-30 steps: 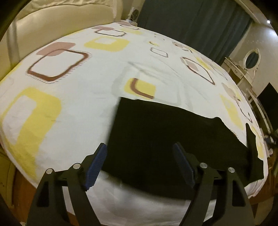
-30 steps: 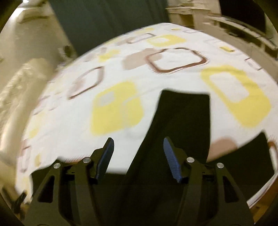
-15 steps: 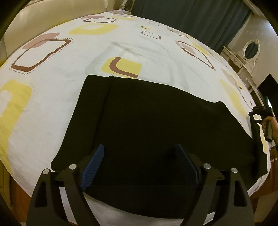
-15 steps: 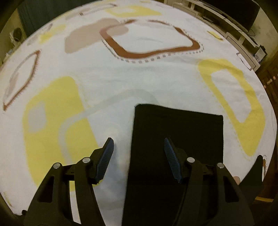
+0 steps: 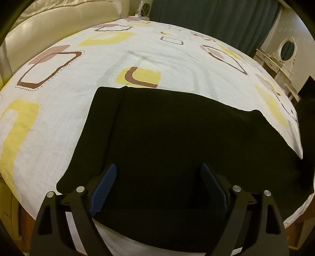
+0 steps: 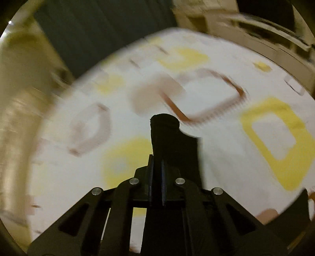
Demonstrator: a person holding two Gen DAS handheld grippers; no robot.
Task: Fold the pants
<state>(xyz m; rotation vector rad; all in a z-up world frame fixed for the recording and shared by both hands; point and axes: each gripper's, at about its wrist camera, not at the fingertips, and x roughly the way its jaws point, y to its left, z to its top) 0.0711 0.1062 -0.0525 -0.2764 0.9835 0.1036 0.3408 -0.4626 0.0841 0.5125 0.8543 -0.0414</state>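
Black fabric pants [image 5: 177,141] lie spread flat on a white bed sheet printed with yellow and brown rounded squares [image 5: 59,122], near the sheet's front edge; a lengthwise fold line runs parallel to the garment's left border, and the far end reaches toward the right side of the bed. In the right wrist view, a narrow end of the same pants [image 6: 173,141] stands up in a rumpled peak from between the blue pads of the right gripper [image 6: 156,173], whose jaws are clamped together on the cloth; the surroundings there are blurred. The left gripper [image 5: 158,177] hangs over the near part of the garment with its ribbed blue pads [image 5: 104,187] set wide apart, the cloth visible beneath and between them; contact with the fabric cannot be determined. Behind the bed stand a cream padded headboard [image 5: 59,21], a dark teal curtain [image 5: 212,17], and a white dressing table bearing an oval mirror [image 5: 287,49].
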